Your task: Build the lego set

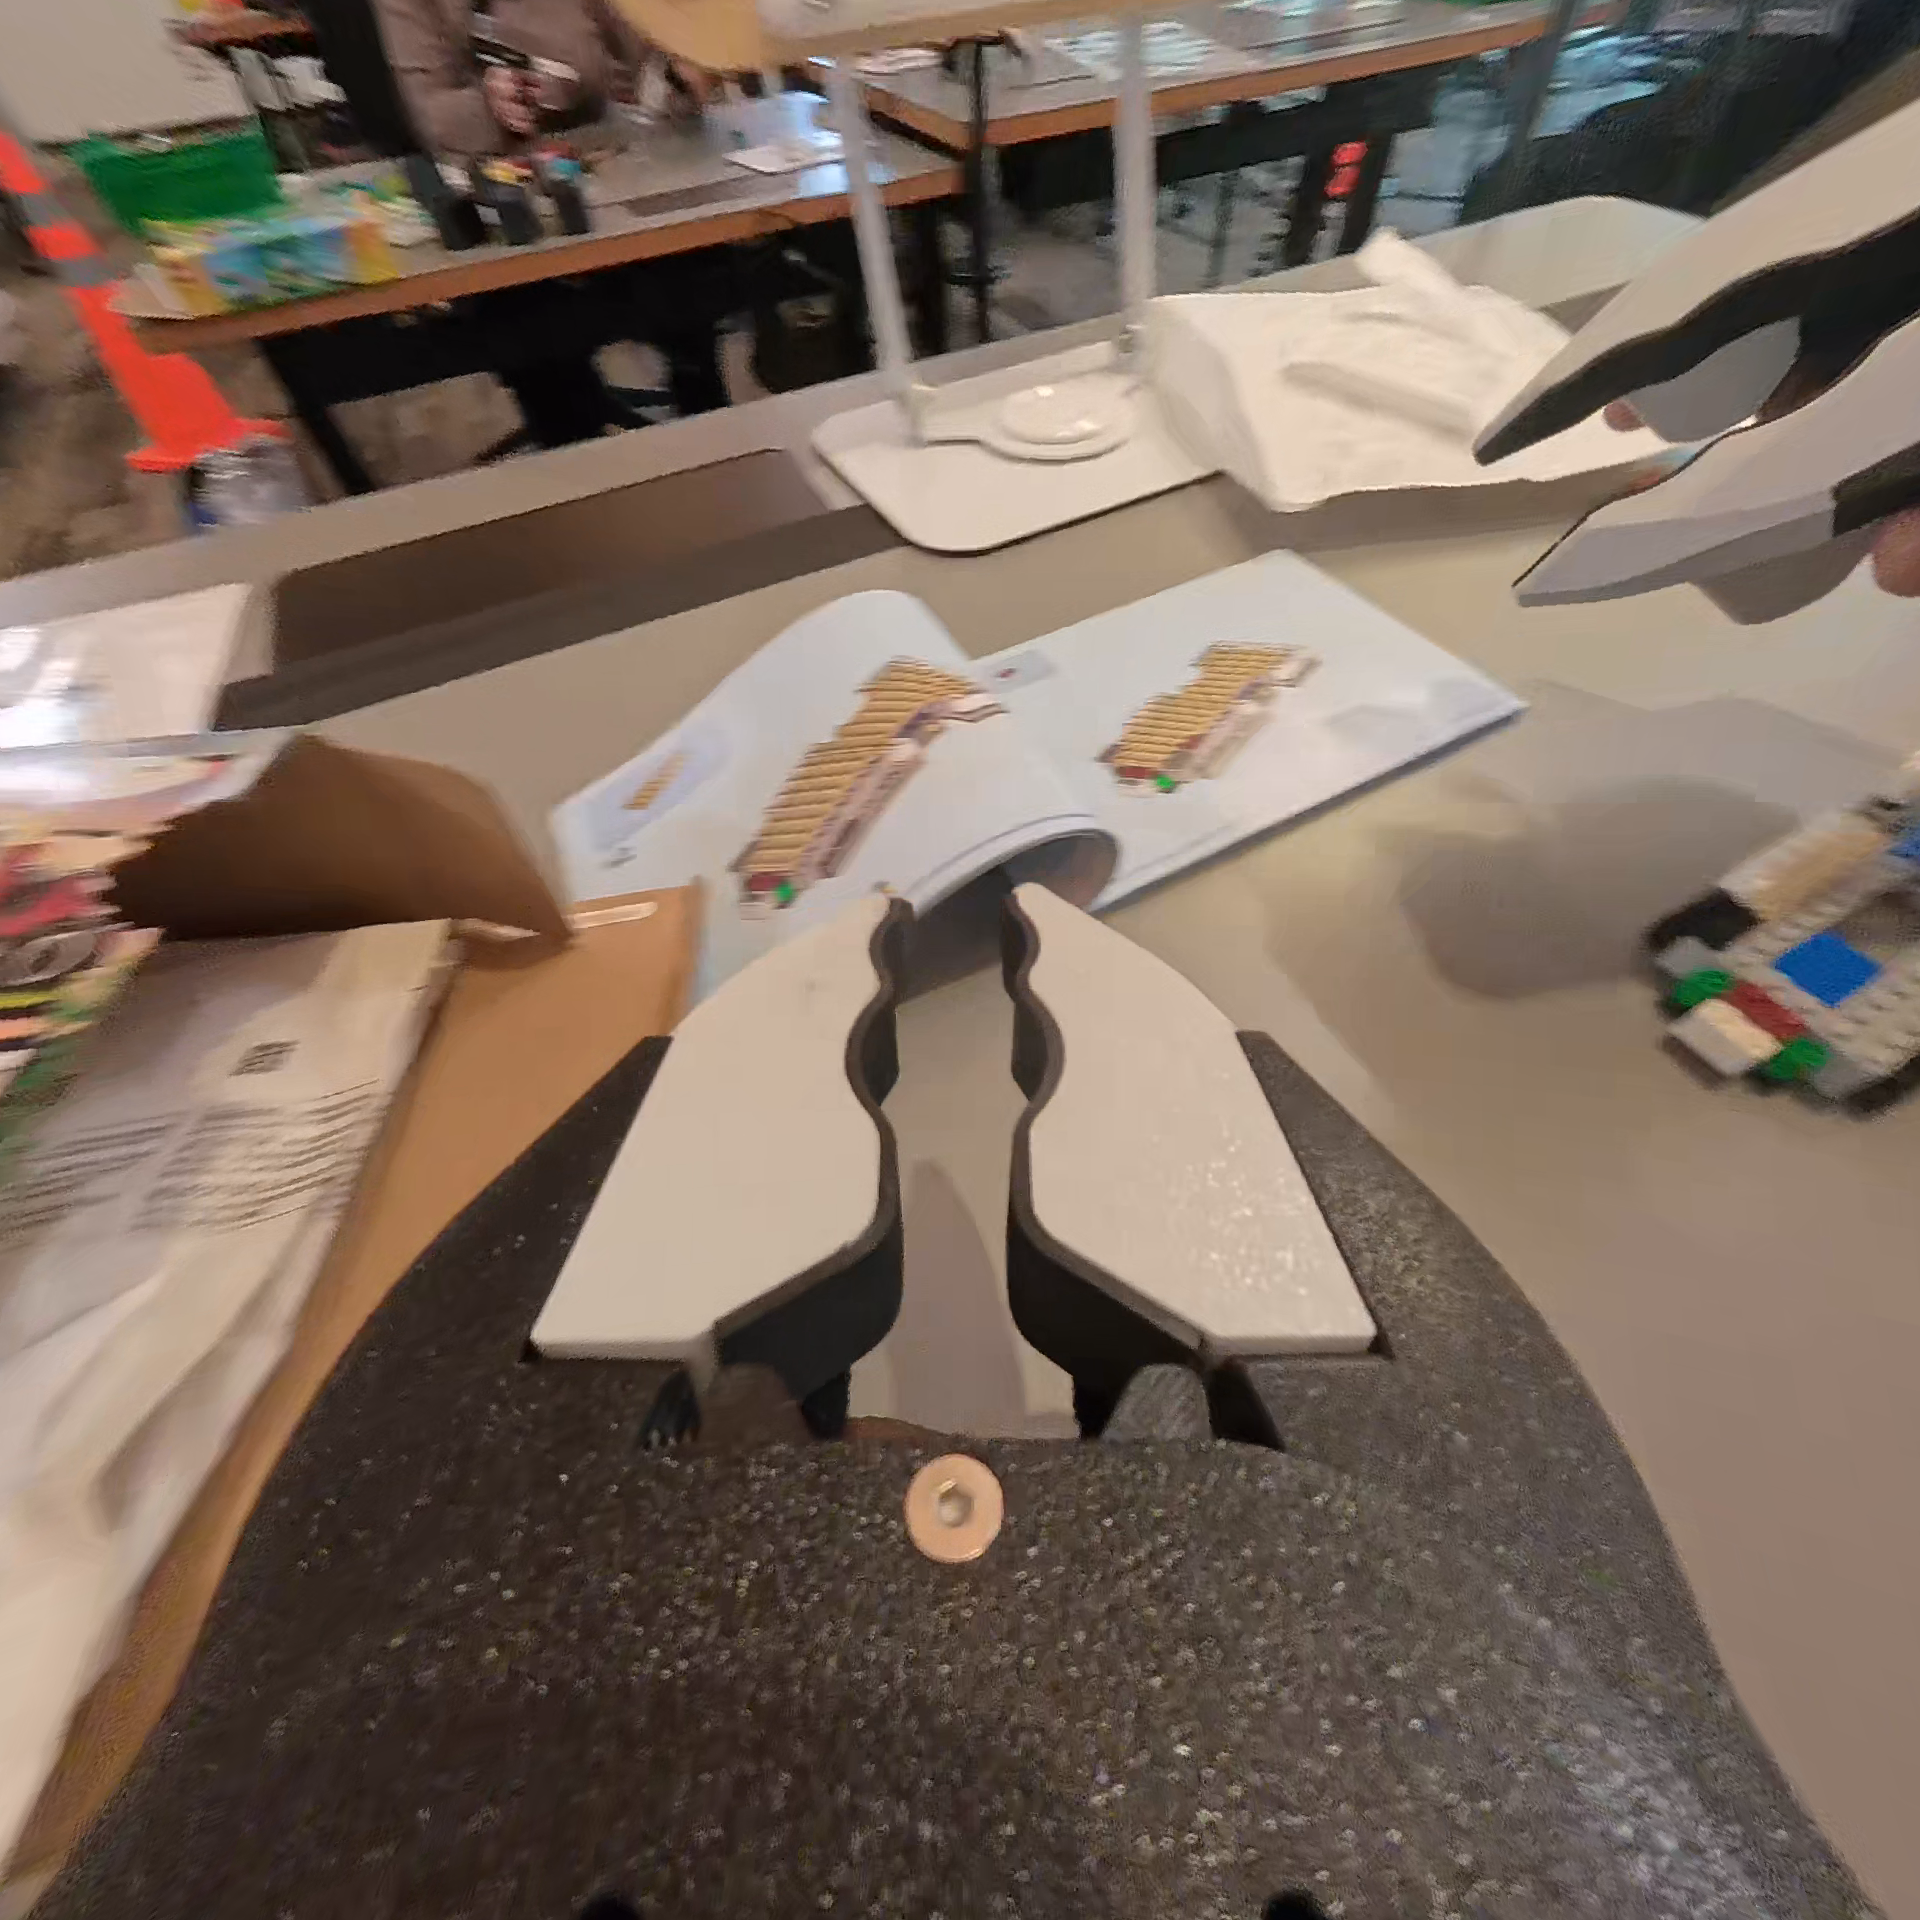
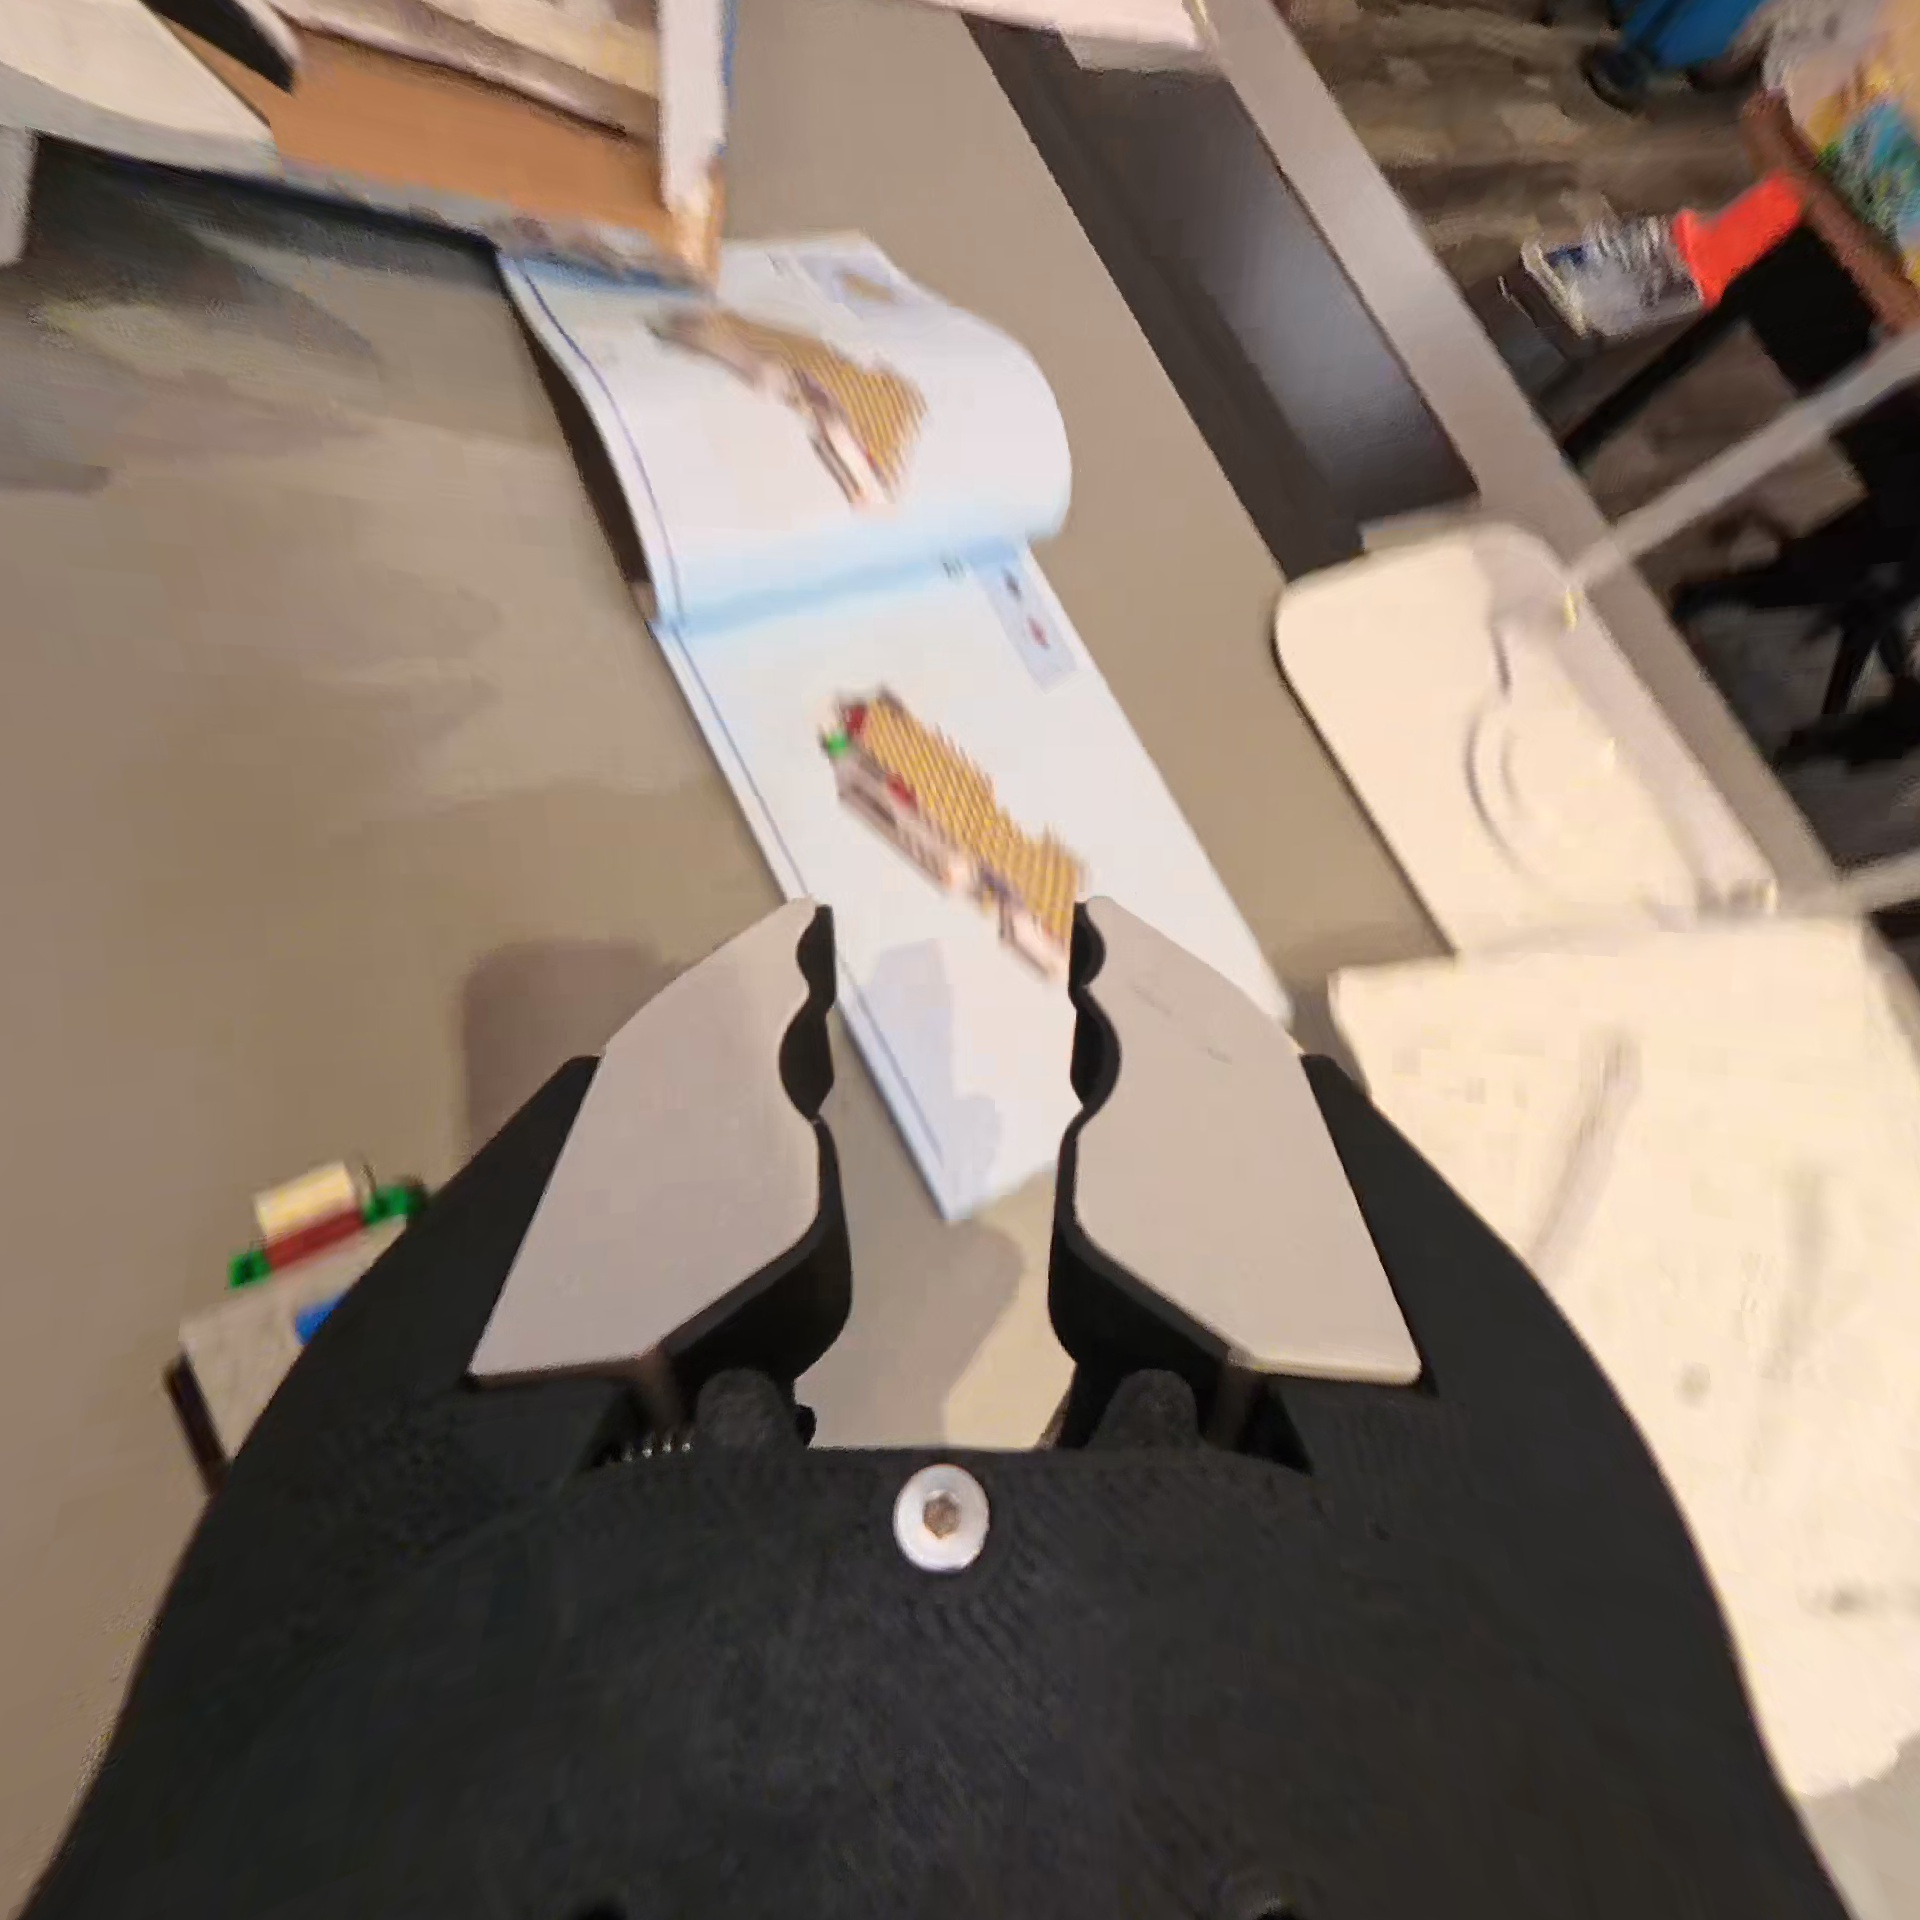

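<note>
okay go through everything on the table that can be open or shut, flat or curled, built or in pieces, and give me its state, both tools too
Left tool: open, nothing held, tips at the booklet's curled page.
Right tool: open, nothing held, above the booklet.
Booklet: open, lying on the table, one page arched up.
Cardboard box: open, flap raised.
Brick model: partly built, resting on the table.

Even indoor light, soft shadows on the table [image 1: 1351, 1039]; heavy motion blur, wide-angle warping.

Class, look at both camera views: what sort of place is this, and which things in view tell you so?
Probably a shared workshop or makerspace. Long work tables fill the room, an open instruction booklet lies on the near table beside a part-built brick model, and an orange traffic cone stands on the floor.
</note>
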`<state>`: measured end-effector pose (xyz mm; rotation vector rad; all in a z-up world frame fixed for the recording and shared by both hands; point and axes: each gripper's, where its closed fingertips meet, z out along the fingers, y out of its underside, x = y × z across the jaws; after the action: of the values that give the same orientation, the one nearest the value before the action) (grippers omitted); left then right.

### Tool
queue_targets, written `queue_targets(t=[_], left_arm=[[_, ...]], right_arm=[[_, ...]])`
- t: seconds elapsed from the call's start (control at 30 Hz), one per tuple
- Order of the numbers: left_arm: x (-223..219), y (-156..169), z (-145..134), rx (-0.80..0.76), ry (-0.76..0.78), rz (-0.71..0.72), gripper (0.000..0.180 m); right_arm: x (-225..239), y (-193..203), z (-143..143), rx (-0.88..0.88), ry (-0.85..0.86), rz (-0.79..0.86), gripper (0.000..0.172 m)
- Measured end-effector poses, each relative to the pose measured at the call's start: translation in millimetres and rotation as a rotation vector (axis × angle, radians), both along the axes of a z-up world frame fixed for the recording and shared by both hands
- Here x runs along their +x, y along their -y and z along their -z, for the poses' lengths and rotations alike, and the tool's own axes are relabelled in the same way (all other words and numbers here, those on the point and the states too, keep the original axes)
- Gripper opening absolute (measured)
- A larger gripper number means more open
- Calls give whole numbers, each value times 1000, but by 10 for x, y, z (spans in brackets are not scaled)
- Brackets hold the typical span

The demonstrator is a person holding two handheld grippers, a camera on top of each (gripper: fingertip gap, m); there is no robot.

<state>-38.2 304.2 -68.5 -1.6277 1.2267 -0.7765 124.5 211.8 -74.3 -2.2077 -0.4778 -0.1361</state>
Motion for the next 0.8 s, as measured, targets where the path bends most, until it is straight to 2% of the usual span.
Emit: queue_targets(t=[0.17,0.27,0.33,0.4,0.6,0.8], left_arm=[[254,461,219,-211,-21,221,28],[406,689,167,-393,68,326,32],[537,754,137,-449,104,363,32],[676,783,152,-412,77,386,36],[999,831,209,-172,-17,490,41],[945,900,304,-160,-51,522,43]], right_arm=[[631,818,450,-105,-94,257,43],[749,1087,539,-98,-169,309,43],[767,1173,595,-103,-188,311,42],[762,1190,631,-112,-198,301,42],[643,1140,737,-132,-250,252,42],[650,1128,769,-135,-214,256,42]])
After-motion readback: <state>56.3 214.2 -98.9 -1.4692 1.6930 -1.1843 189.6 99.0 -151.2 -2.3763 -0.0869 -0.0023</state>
